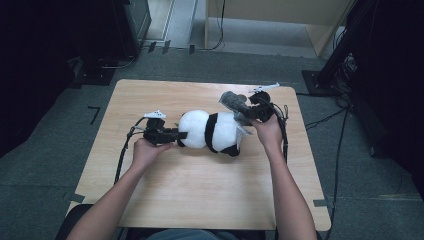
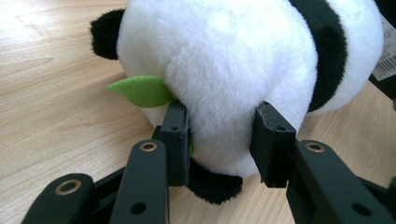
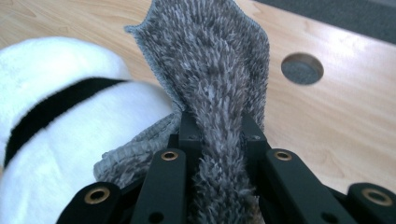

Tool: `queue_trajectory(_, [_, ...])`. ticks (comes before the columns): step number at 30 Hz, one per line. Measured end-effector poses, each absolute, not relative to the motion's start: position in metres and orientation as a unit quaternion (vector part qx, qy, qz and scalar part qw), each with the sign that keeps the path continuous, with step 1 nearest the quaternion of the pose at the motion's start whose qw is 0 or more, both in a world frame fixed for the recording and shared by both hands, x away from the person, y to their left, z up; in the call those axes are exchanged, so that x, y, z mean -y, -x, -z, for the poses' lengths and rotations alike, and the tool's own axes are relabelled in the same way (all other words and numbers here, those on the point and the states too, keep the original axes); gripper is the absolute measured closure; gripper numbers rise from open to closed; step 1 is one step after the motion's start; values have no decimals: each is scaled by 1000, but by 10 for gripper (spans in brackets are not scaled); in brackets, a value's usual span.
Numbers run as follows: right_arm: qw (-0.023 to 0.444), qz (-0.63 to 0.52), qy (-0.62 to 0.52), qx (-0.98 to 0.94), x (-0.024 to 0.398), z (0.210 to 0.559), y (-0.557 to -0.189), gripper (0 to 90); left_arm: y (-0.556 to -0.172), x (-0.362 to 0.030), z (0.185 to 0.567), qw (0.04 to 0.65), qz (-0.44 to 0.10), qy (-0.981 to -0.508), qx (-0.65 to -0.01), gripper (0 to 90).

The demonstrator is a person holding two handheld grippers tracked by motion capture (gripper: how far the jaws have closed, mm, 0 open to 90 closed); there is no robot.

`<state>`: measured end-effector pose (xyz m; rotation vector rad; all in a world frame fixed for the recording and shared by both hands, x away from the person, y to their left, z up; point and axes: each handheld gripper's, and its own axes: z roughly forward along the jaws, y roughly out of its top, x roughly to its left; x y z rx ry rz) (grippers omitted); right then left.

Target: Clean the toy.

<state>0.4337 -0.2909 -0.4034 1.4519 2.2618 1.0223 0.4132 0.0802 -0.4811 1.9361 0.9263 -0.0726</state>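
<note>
A black-and-white plush panda point(image 1: 210, 131) lies on its side in the middle of the wooden table point(image 1: 200, 190). My left gripper point(image 1: 176, 135) is shut on the panda's head end; in the left gripper view its pads point(image 2: 176, 135) press into the white fur of the panda point(image 2: 224, 74) beside a green felt leaf point(image 2: 142, 91). My right gripper point(image 1: 247, 112) is at the panda's other end, shut on a grey fuzzy cloth point(image 1: 234, 102). In the right gripper view the cloth point(image 3: 215, 84) stands up between the jaws, with the panda point(image 3: 60, 130) at the left.
A round cable hole point(image 3: 302, 68) is cut into the tabletop beyond the cloth. A white barcode tag point(image 2: 385, 60) hangs off the panda. Cables point(image 1: 287, 135) trail from both grippers. Dark stands point(image 1: 345, 55) and a wooden cabinet point(image 1: 280, 20) sit on the floor past the table.
</note>
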Motion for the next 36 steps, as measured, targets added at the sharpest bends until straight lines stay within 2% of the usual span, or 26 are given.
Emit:
queue_trajectory(8, [128, -407, -504, -751, 316, 394, -400, 774, -411, -81, 483, 485, 25, -788, -380, 595])
queue_trajectory(14, [122, -424, -487, -754, 311, 400, -382, 772, -410, -81, 483, 485, 24, -787, -380, 570])
queue_trajectory(24, [122, -437, -477, -753, 301, 416, -376, 766, -409, -80, 485, 489, 18, -789, -370, 483])
queue_trajectory(30, [115, -449, -481, -744, 304, 425, -378, 766, -410, -75, 486, 488, 19, -793, -363, 389])
queue_trajectory(36, [112, -456, -482, -740, 305, 432, -376, 763, -411, -75, 487, 484, 28, -794, -366, 404])
